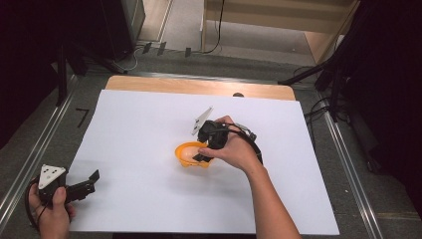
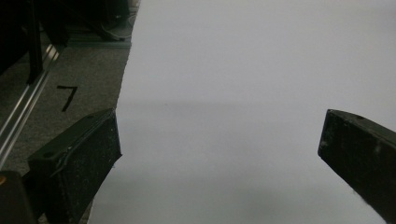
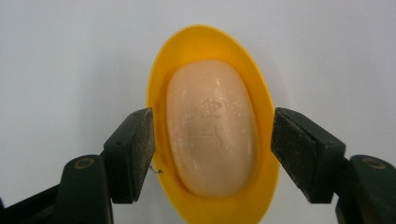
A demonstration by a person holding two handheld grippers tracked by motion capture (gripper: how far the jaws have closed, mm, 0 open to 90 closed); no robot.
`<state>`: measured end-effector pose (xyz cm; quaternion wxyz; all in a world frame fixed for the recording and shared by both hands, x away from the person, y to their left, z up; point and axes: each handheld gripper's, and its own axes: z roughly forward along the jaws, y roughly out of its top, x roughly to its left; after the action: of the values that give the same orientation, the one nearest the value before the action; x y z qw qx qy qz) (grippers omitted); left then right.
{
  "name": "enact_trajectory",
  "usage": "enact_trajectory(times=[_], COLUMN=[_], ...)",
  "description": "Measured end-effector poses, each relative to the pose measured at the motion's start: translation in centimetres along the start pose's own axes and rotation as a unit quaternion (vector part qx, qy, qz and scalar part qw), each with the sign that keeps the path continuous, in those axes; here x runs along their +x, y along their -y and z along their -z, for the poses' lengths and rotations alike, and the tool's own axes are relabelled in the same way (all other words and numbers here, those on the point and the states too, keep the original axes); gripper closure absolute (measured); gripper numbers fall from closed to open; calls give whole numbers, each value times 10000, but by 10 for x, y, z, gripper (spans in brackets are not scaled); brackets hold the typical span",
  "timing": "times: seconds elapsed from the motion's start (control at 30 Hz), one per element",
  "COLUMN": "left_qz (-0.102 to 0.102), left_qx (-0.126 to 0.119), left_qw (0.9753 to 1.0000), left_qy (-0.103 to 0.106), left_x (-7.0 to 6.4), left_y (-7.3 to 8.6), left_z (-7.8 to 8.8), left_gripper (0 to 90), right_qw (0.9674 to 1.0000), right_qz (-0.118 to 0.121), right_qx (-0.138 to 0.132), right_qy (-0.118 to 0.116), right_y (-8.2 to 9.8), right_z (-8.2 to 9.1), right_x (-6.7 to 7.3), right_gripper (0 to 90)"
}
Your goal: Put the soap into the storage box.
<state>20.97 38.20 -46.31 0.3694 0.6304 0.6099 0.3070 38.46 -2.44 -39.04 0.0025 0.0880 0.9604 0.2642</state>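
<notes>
A yellow oval soap dish (image 3: 205,42) lies on the white sheet near the table's middle, with a pale peach bar of soap (image 3: 212,126) in it. My right gripper (image 3: 213,149) comes down over the dish (image 1: 185,159), and its two pads press against the long sides of the rim. In the high view a hand holds that gripper (image 1: 204,153) just right of the dish. My left gripper (image 1: 92,180) rests at the near left corner of the sheet. Seen in its own view, the left gripper (image 2: 219,144) has its jaws wide apart and bare paper between them.
A white paper sheet (image 1: 149,124) covers most of the wooden table (image 1: 199,85). A black mark like a 7 (image 2: 67,97) is on the grey floor left of the sheet. Metal rails run along both sides, and dark stands and cables are beyond the far edge.
</notes>
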Motion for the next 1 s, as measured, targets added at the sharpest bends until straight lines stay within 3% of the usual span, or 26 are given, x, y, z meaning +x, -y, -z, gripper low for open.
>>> enact_trajectory(times=[0.13,0.47,0.53,0.63,0.7,0.73,0.77,1.0], left_qz=[2,-6,-9,-3,-3,-3,3,14], left_qx=[3,-17,-29,-40,-57,-57,-86,-114], left_qw=[10000,10000,10000,10000,10000,10000,10000,9999], left_qy=[3,18,23,29,20,20,12,20], left_x=[0,0,0,0,0,0,0,1], left_y=[0,0,0,0,1,1,1,1], left_z=[0,0,1,1,1,1,2,3], left_gripper=[0,0,0,0,0,0,0,0], right_qw=[9999,9971,9946,9926,9888,9888,9861,9771], right_qz=[-99,-586,-817,-965,-1198,-1198,-1336,-1720], right_qx=[-63,-284,-360,-417,-604,-604,-724,-926], right_qy=[53,392,525,600,652,652,675,845], right_y=[4,23,31,37,46,46,53,79], right_z=[2,10,15,20,27,27,30,40], right_x=[-1,1,0,-1,-1,-1,-2,0], right_gripper=[294,136,113,71,31,31,21,2])
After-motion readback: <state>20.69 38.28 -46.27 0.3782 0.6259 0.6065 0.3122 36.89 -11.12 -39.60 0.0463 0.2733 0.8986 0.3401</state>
